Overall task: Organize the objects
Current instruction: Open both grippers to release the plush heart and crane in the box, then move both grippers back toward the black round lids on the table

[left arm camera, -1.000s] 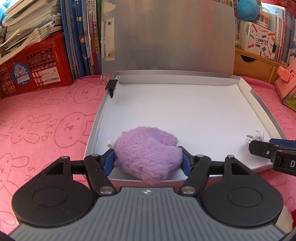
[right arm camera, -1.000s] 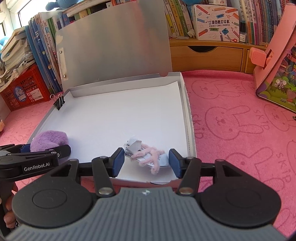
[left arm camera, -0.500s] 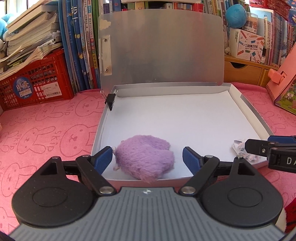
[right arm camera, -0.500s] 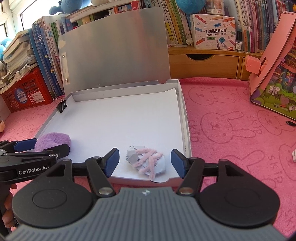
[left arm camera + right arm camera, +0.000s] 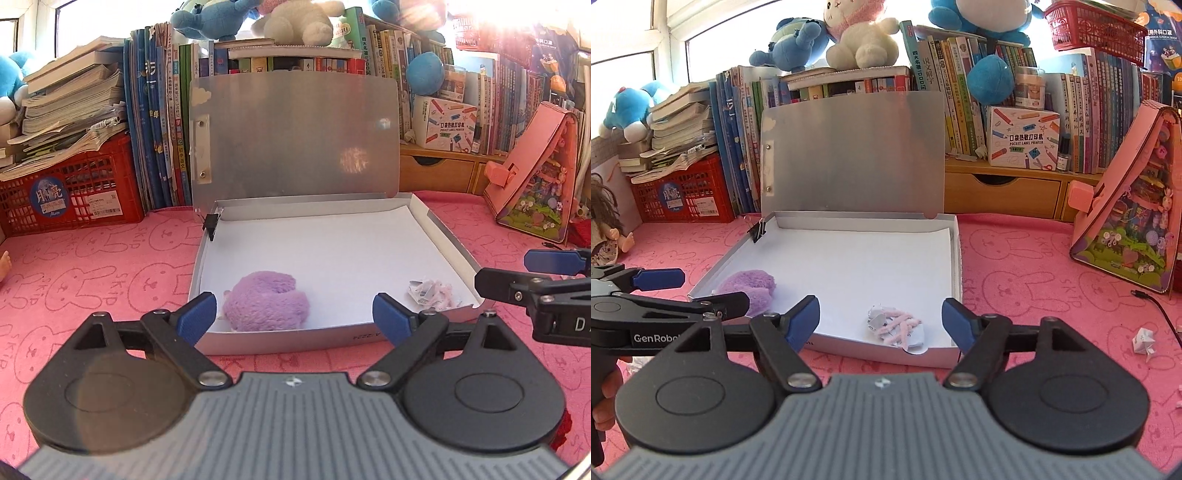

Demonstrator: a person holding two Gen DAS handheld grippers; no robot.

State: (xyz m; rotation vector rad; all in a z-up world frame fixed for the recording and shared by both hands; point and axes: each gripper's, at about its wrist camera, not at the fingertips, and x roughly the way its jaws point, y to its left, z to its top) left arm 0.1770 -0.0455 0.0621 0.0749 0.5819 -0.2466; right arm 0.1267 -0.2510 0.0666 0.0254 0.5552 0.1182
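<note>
While both grippers stood wide and empty before the box's front wall, the purple plush lay inside near it, white floor behind.

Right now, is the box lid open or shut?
Open: the lid stands upright behind the box, leaving the white lining exposed.

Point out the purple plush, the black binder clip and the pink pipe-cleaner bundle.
purple plush (image 5: 266, 302), left wrist view, middle of its fuzzy top.
black binder clip (image 5: 211, 226), left wrist view, its black body.
pink pipe-cleaner bundle (image 5: 897, 325), right wrist view, its pink strands.
</note>
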